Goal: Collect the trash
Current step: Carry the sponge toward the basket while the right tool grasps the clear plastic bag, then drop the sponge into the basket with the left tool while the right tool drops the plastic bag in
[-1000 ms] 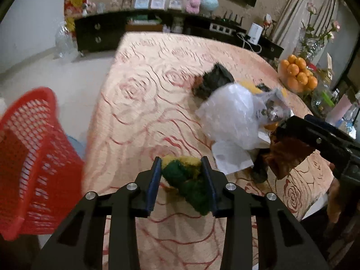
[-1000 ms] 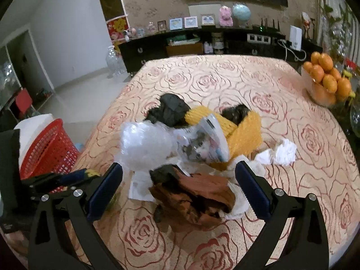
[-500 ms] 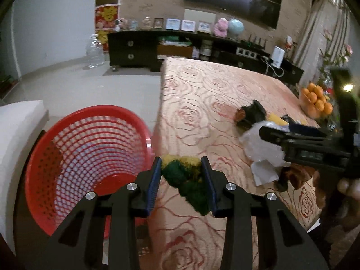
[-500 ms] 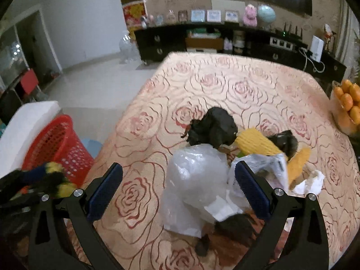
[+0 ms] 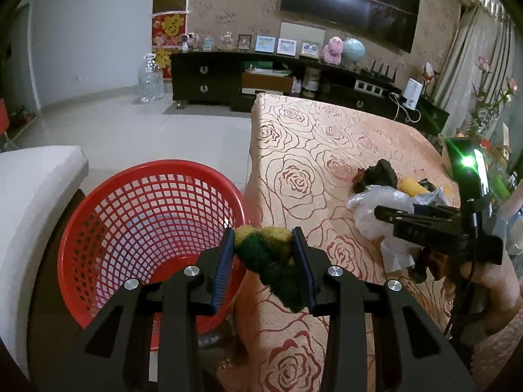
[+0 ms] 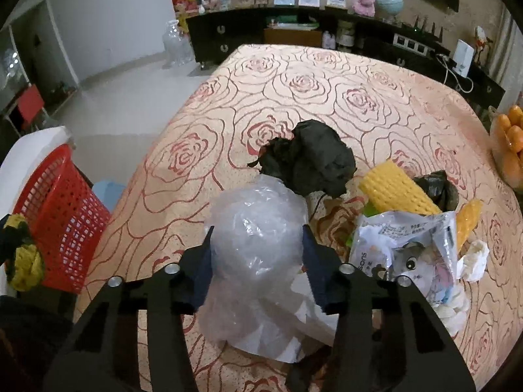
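My left gripper [image 5: 263, 240] is shut on a green and yellow fuzzy wad [image 5: 266, 254], held at the table's left edge just right of the red mesh basket [image 5: 98, 228]. In the right wrist view that wad [image 6: 23, 261] hangs beside the basket [image 6: 62, 222]. My right gripper [image 6: 258, 245] is closing on a crumpled clear plastic bag [image 6: 255, 277] that lies on the rose-patterned tablecloth [image 6: 294, 81]. Its pads touch the bag on both sides. From the left wrist camera the right gripper [image 5: 425, 225] shows over the trash pile, in a person's hand.
Behind the clear bag lie a crumpled black bag [image 6: 310, 163], yellow foam netting [image 6: 395, 189], a printed packet [image 6: 412, 248] and white tissue [image 6: 474, 258]. A bowl of oranges [image 6: 510, 143] stands at the right edge. A white seat [image 5: 29, 196] sits left of the basket.
My left gripper swung left from over the table to beside the basket, still holding the wad. My right gripper moved forward over the clear bag, and its jaws came in from wide apart.
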Motion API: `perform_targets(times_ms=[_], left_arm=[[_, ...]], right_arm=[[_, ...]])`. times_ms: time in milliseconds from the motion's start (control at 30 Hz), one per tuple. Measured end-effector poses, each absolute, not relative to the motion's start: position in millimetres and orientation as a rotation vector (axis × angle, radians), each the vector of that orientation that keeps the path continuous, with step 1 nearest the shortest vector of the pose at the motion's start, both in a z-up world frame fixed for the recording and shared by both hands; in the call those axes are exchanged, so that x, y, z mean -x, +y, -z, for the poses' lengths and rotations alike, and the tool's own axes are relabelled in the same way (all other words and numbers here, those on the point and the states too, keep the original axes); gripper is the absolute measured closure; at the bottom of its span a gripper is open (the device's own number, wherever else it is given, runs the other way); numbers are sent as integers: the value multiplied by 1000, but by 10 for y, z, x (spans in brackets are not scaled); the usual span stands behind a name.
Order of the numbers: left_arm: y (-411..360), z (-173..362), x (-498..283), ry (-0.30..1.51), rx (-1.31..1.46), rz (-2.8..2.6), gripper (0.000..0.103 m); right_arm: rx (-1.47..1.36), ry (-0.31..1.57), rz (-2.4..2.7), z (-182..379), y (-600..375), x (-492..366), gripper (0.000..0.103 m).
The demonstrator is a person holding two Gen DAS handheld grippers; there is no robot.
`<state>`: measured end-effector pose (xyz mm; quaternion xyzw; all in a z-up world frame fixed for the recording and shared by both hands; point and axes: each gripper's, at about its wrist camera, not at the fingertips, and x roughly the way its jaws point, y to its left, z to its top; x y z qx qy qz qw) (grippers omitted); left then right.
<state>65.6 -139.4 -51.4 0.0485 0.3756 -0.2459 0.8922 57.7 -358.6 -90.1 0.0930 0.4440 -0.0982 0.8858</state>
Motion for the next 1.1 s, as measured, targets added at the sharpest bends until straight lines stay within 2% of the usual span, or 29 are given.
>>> perform_targets(times_ms=[533, 1100], left_arm=[[-1117, 300, -729, 739, -70, 437, 69], [-404, 117, -932, 709, -14, 256, 69]], right_arm=[[-183, 794, 140, 327, -3427, -348, 59], [-141, 772, 49, 138, -3020, -635, 59]])
